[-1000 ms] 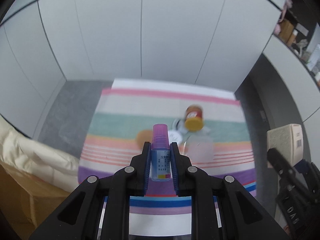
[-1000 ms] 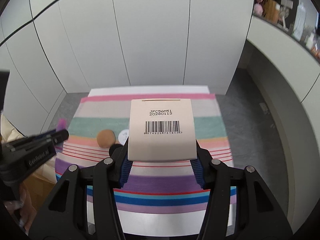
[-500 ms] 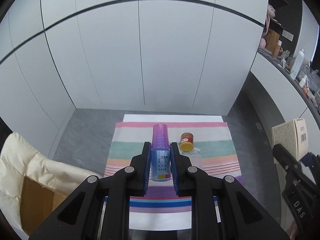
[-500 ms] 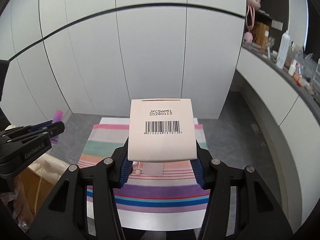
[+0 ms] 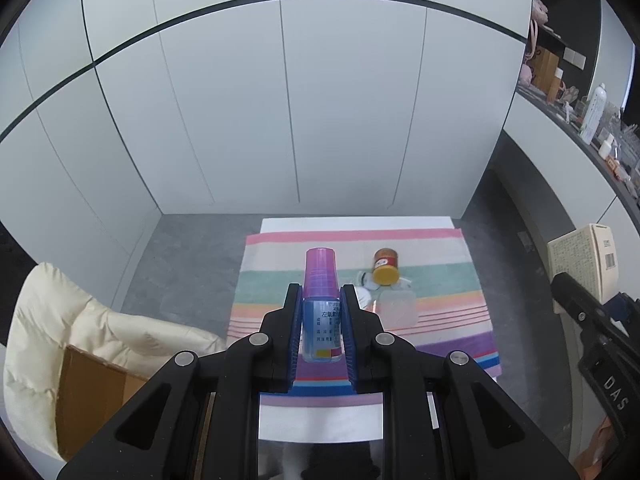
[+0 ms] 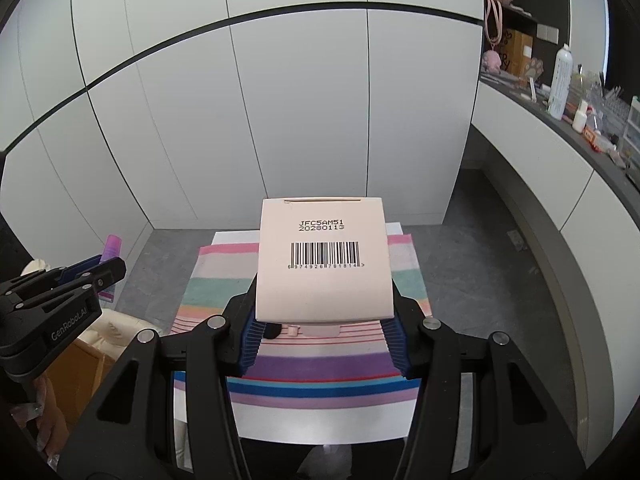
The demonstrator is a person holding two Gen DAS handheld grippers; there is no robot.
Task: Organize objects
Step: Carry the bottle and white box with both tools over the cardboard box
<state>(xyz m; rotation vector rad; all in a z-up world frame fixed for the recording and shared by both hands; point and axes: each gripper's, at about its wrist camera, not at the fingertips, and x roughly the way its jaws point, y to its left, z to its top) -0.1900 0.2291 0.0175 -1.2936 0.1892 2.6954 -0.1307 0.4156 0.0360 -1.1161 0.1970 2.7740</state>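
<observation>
Striped cloth point(image 5: 440, 276) below; bottle point(image 5: 321, 312) clamped in left claw point(image 5: 320, 320), box point(image 6: 323, 260) in right claw point(image 6: 323, 320).

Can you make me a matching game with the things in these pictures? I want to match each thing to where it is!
Things:
1. small bottle with purple cap
2. cream box with barcode
3. jar with yellow lid
4. clear plastic tub

Places:
A. lying tipped over on the striped cloth
B. held in the right gripper
C. held in the left gripper
D. on the cloth, nearer than the jar

Pairs: 1-C, 2-B, 3-A, 4-D
</observation>
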